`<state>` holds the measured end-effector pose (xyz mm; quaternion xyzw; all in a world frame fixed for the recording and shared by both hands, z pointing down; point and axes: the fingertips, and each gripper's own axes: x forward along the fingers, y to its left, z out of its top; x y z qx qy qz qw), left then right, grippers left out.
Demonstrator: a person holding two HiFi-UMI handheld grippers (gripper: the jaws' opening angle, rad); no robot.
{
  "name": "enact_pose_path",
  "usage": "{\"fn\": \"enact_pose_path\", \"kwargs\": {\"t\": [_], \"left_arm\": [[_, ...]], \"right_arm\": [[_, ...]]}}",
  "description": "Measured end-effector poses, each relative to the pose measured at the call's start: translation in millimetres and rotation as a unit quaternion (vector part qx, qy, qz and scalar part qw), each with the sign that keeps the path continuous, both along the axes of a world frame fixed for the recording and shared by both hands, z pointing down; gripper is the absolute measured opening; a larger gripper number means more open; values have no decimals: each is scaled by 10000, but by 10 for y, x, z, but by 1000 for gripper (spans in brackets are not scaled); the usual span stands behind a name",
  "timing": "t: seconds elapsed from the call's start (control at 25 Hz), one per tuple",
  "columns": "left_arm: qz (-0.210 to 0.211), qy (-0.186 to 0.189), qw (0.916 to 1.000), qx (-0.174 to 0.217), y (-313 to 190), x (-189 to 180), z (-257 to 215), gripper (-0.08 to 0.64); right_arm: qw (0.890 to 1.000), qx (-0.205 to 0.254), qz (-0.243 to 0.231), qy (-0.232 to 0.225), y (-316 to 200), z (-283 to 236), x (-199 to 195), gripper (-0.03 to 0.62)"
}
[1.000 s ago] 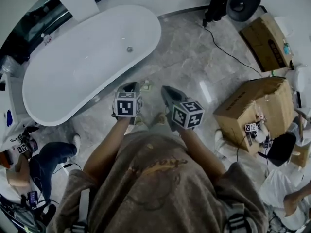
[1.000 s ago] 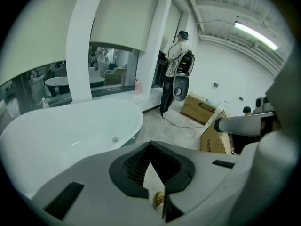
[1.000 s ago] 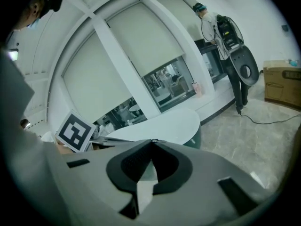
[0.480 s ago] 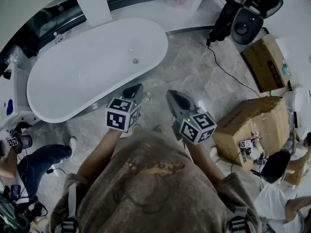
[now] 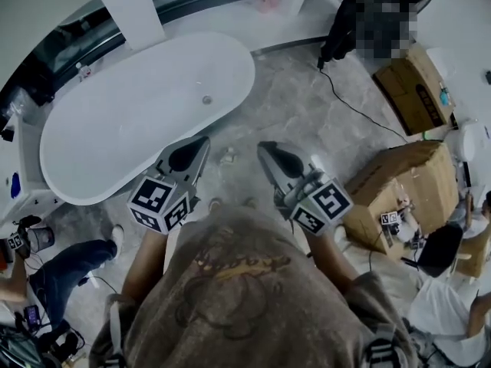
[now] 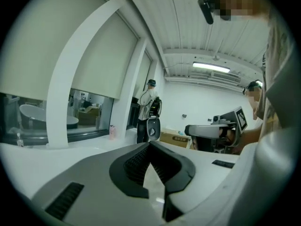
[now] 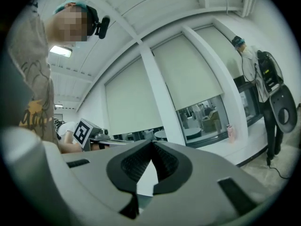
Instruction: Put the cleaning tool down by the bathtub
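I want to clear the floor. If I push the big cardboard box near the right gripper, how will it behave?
The cardboard box would probably slide easily, because the floor looks glossy. Its top looks creased, so the walls may give when pushed. Weight is unclear: contents are hidden.

A small object (image 5: 227,157) beside the bathtub (image 5: 115,121) is too tiny to identify. A bystander's legs (image 5: 70,256) are cropped at left.

No lettering can be read anywhere. Print on the near box (image 5: 395,176) and a dark label on the far box (image 5: 418,90) are too small to make out. The script on the shirt (image 5: 242,271) is blurred. Cubes on the left gripper (image 5: 201,146) and right gripper (image 5: 265,150) show only square markers.
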<state>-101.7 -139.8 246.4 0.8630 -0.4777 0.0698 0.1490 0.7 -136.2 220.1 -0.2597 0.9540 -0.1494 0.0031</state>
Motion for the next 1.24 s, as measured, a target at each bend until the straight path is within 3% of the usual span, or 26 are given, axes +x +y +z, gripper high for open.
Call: {"fn": "enact_pose_path", "kwargs": {"t": [0.16,0.36,1.24], "left_arm": [[97,39,9994,329,43,31,-95,11],[161,45,9988,458,62,86,-107,11],[-51,-158,9998,139,87,175,120,11]], "right_arm": [[9999,152,32,-28,-31,-27,53,-2],[9999,93,84,-36,-47,-3,56,-2],[9997,-223,-21,-129,-90,188,107,-2]]}}
